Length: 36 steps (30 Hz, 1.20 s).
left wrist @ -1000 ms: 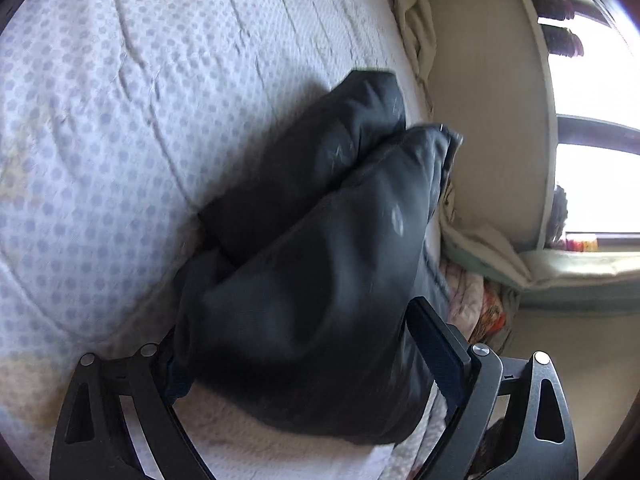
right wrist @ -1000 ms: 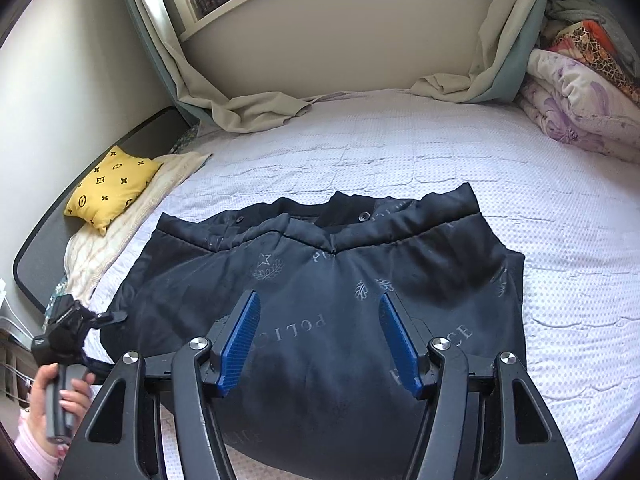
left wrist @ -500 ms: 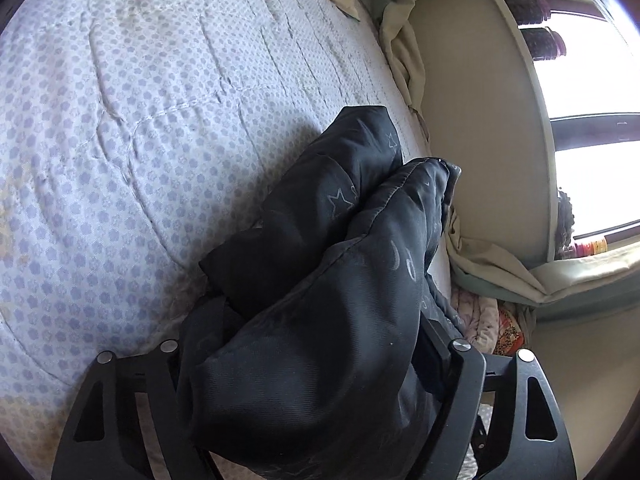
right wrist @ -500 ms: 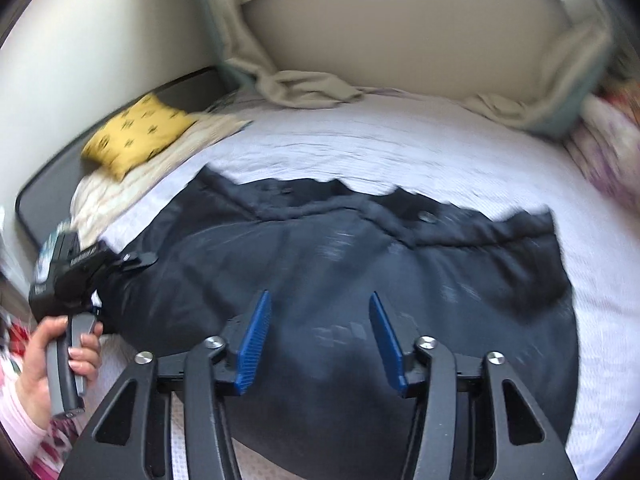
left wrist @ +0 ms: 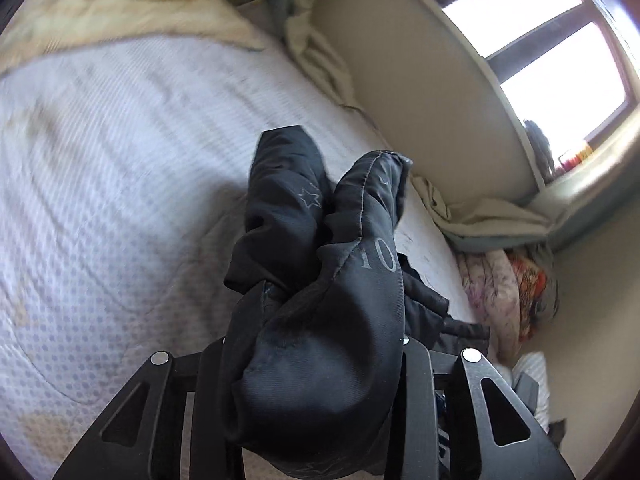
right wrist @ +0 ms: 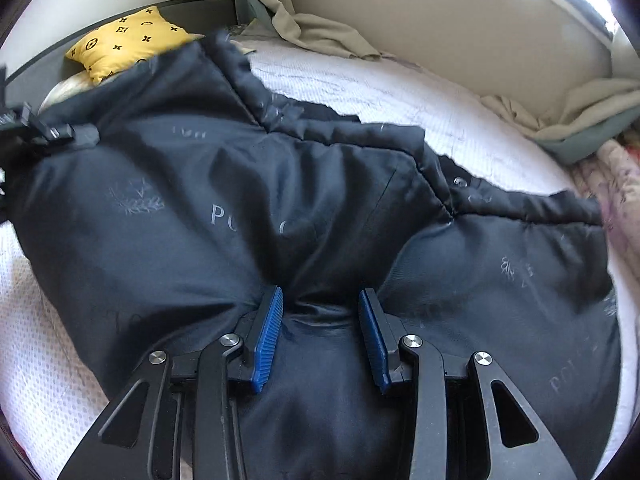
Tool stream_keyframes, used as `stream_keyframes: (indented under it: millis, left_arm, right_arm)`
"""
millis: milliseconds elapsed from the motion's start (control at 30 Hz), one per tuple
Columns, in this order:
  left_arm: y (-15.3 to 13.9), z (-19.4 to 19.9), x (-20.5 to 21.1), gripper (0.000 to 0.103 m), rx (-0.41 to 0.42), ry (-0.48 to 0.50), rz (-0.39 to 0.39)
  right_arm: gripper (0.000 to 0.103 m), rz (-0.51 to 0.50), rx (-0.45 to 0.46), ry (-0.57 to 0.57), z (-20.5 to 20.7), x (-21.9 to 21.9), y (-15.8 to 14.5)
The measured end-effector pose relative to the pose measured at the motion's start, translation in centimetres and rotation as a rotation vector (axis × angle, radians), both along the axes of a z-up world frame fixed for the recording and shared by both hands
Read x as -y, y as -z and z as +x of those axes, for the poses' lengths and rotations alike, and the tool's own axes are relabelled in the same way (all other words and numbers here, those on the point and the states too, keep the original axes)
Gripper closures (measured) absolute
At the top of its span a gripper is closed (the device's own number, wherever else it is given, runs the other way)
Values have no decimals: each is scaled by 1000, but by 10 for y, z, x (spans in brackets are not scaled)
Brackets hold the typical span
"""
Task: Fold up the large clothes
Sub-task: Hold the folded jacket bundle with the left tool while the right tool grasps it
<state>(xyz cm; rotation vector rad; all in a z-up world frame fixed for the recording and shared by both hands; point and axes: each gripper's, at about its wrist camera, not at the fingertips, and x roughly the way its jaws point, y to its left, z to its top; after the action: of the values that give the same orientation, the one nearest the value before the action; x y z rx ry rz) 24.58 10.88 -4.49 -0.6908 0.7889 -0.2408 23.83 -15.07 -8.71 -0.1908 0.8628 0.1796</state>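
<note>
A large black padded jacket with pale printed letters lies spread on the white bed. In the left wrist view a thick bunch of the jacket fills my left gripper. The jaws are closing on the bunch and hold it up off the bed, and the cloth hides the pads. That gripper also shows at the far left of the right wrist view, clamped on the raised edge. My right gripper presses down into the jacket's near part. Its blue pads are closing, with a fold of cloth between them.
A yellow patterned cushion lies at the bed's far left corner. Beige curtain cloth is heaped along the wall under the window. A floral quilt is bundled at the bed's right side. Bare bedcover stretches left of the lifted bunch.
My left gripper's jaws have closed on the jacket bunch, and it has rolled and risen with it. My right gripper has dropped onto the jacket, and its jaws have narrowed.
</note>
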Motion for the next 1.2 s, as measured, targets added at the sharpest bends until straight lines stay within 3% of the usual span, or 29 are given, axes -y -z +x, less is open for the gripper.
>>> stream_keyframes:
  millis: [267, 400, 733, 1100, 1200]
  left_arm:
    - [-83, -16, 94, 67, 137, 184, 297]
    - [-106, -19, 145, 68, 174, 260, 413]
    - [-113, -34, 234, 68, 226, 382, 593]
    - [-114, -40, 277, 68, 257, 421, 704]
    - [-115, -41, 283, 68, 281, 409, 728]
  right_arm:
    - [66, 80, -25, 23, 7, 11, 7]
    - [66, 163, -57, 40, 17, 27, 8]
    - [72, 363, -115, 55, 32, 69, 18]
    - [78, 546, -176, 89, 51, 108, 26]
    - [78, 605, -232, 98, 63, 131, 22]
